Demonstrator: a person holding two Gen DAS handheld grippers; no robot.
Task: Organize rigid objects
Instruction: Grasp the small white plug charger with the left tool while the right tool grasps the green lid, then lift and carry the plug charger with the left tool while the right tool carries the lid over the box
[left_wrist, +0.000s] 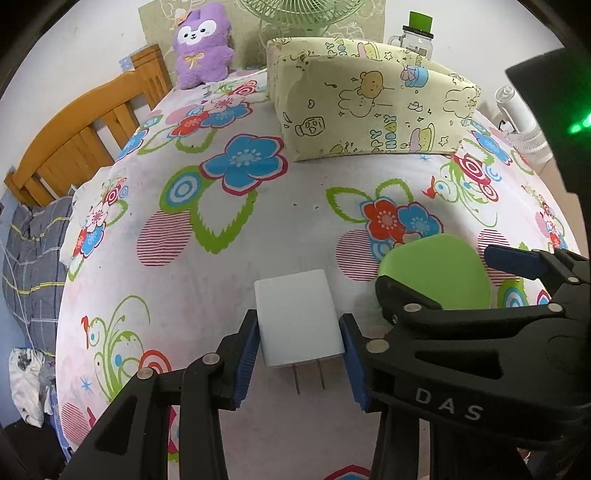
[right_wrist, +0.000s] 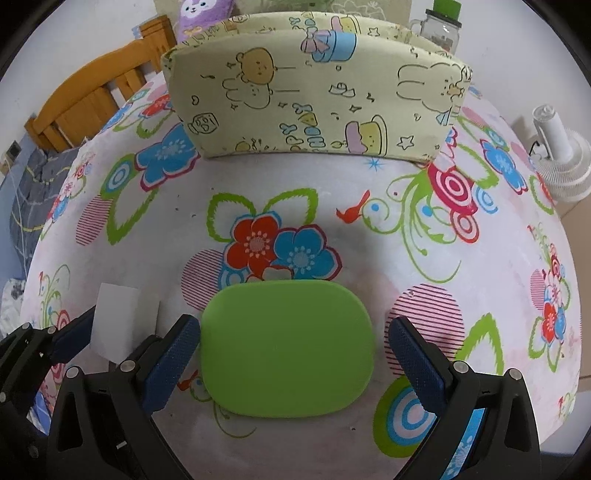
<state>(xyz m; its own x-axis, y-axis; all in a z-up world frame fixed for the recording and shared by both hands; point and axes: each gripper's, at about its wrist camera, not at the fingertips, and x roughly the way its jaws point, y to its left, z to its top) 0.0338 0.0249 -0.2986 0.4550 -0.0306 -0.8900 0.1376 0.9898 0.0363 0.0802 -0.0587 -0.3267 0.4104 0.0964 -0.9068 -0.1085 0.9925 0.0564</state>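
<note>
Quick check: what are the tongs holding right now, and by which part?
Left tongs clamp the white charger by its side faces. Right tongs straddle the green case, apparently ungripped.

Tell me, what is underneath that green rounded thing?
The green rounded case lies flat on the flowered bedsheet, between the right gripper's open fingers. Printed flowers and a striped circle run under its edges; whatever sits beneath its middle is covered.
</note>
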